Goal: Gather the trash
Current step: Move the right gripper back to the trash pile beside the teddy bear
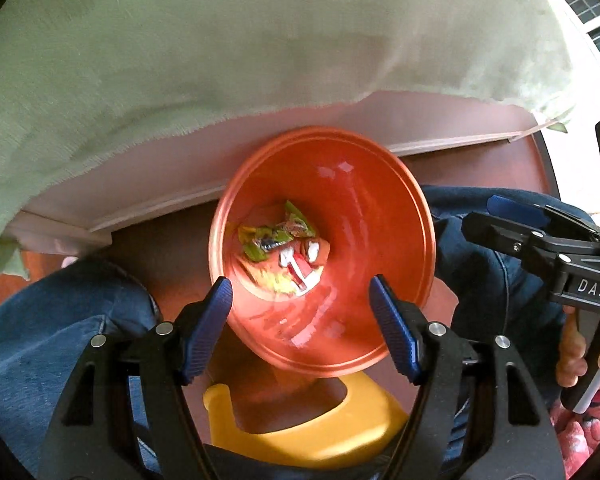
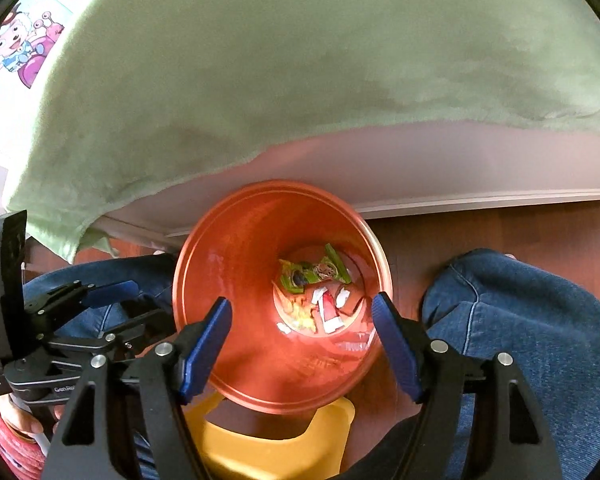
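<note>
1. From the left wrist view, we see our left gripper (image 1: 301,300) hanging over the orange bin (image 1: 380,208) with its jaws spread wide and nothing between them. The trash (image 1: 282,250), green and red-and-white wrappers, lies at the bottom of the bin.

2. In that view the bin stands on the floor just below the table edge (image 1: 140,216), with the green cloth (image 1: 220,60) draped above it and our knees on either side of it. The picture is smeared, so we judge the gripper may be moving; a careless swing could knock the bin's near rim and tip it, spilling the wrappers.

3. A yellow stool (image 1: 300,440) sits just beside the bin on our side. If the bin gets pushed that way, it could catch on the stool and tilt.

4. From the right wrist view, our right gripper (image 2: 302,330) also sits above the bin, its jaws wide apart and holding nothing.

5. There the left gripper shows close beside the bin on its left. With both tools crowded over one opening, we risk them striking each other.

6. Any trash remaining on the table is hidden behind the cloth, so we cannot tell whether the collecting is finished; stopping now could leave pieces behind.
</note>
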